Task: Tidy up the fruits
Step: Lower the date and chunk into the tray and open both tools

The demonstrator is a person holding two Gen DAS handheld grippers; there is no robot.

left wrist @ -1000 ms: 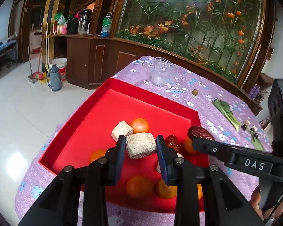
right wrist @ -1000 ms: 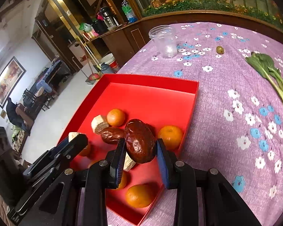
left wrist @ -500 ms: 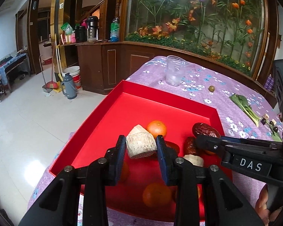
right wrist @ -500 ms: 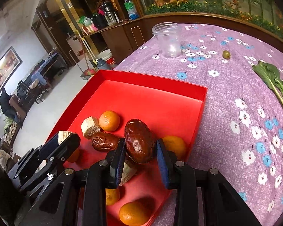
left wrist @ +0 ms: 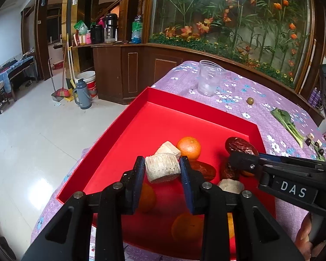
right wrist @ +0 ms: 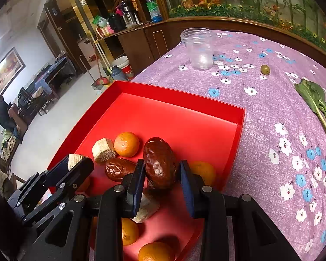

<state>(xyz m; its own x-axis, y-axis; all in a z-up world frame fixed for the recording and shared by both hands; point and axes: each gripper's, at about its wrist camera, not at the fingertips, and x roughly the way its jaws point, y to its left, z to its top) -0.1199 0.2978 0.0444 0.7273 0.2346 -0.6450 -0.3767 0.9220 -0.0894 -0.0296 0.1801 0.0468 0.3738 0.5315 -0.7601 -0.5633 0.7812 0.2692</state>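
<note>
A red tray (left wrist: 197,106) (right wrist: 176,100) lies on the purple flowered tablecloth. My left gripper (left wrist: 163,169) is shut on a pale, fibrous sugarcane chunk (left wrist: 163,167), held above the tray's near part. My right gripper (right wrist: 160,171) is shut on a large dark red date (right wrist: 159,163) (left wrist: 239,145) over the tray's right side. In the tray lie several oranges (left wrist: 188,148) (right wrist: 126,144), another cane chunk (right wrist: 103,150), a second date (right wrist: 118,169) and a further pale chunk (left wrist: 230,186). The grippers hang side by side, close together.
A clear plastic cup (left wrist: 208,80) (right wrist: 199,47) stands beyond the tray. A small green olive-like fruit (right wrist: 265,69) and a leafy green vegetable (right wrist: 317,104) lie on the cloth to the right. The table edge drops to a tiled floor on the left.
Both grippers kept their holds. The left wrist view tilted up, so the tray sits lower in it. The right gripper drifted slightly over the tray with the date.
</note>
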